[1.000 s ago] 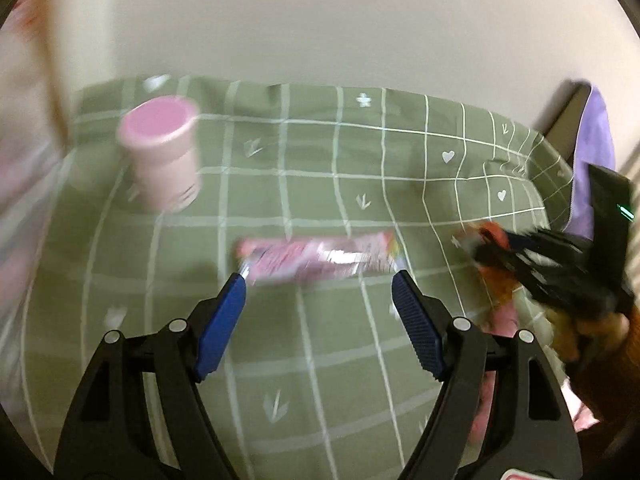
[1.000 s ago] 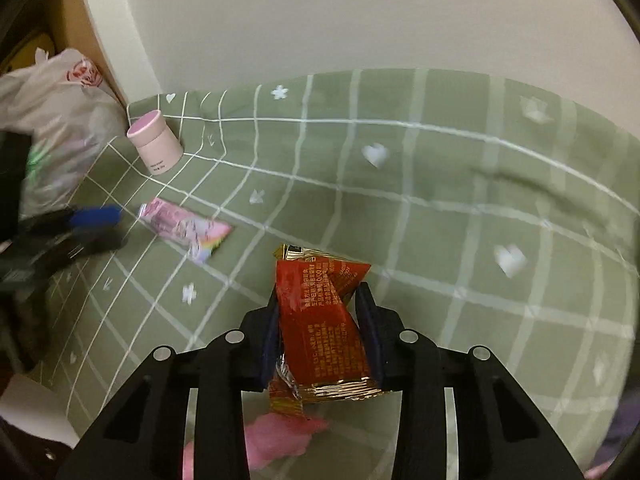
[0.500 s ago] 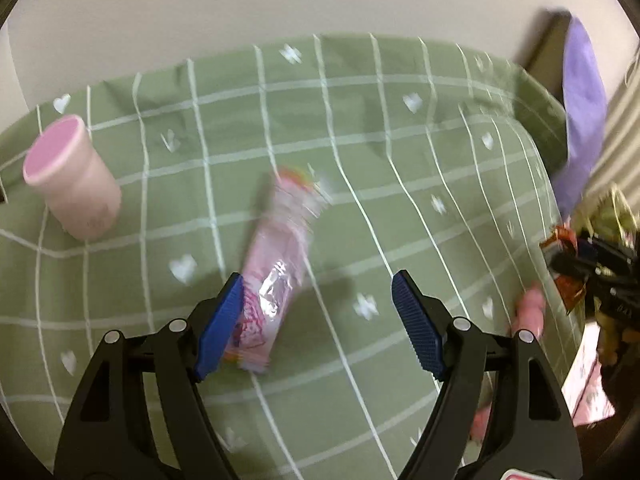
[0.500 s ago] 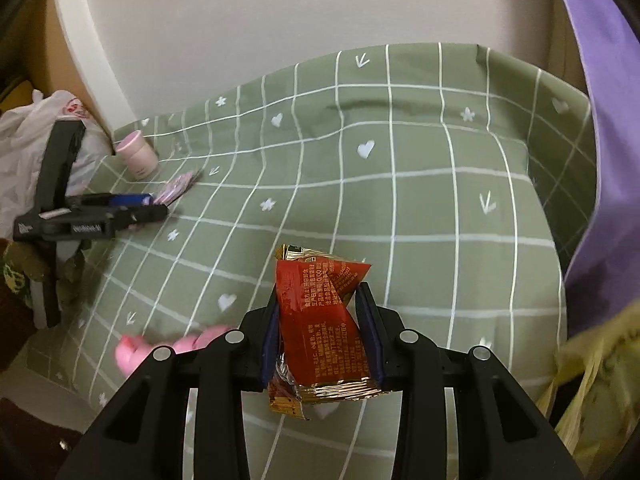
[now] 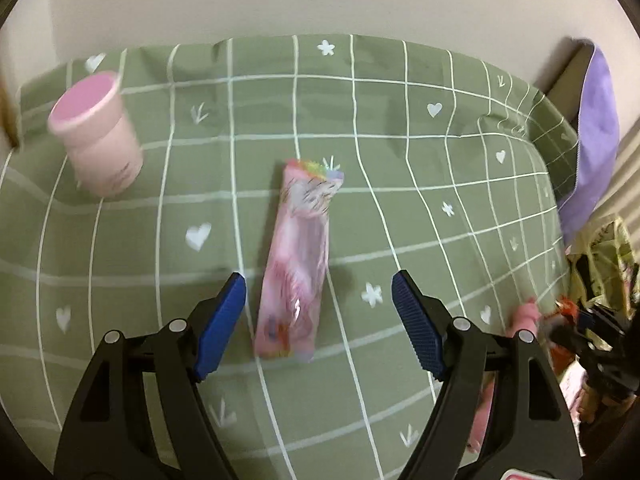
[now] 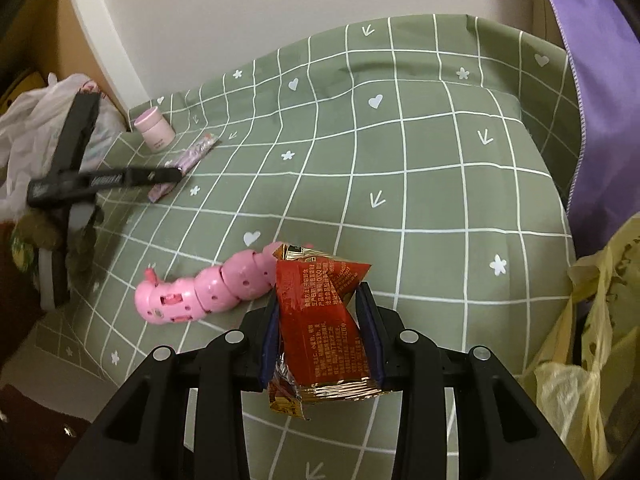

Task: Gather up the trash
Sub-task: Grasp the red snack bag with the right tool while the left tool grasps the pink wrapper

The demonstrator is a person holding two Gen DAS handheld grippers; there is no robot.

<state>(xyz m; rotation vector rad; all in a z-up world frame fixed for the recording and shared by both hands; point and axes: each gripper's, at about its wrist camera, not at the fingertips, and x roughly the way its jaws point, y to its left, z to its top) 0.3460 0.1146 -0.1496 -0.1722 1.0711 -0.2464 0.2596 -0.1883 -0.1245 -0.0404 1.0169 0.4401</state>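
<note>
Left tool (image 5: 318,298) spread wide, angled down; right tool (image 6: 320,312) clamped, angled down

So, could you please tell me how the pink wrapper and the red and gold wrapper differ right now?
The pink wrapper lies flat on the green cloth; the red and gold wrapper is clamped in the right hand-held gripper. The pink one is long and smooth; the red one is crumpled and foil-lined. The pink one sits untouched between the open jaws of the left hand-held gripper. Both are snack packaging.
</note>
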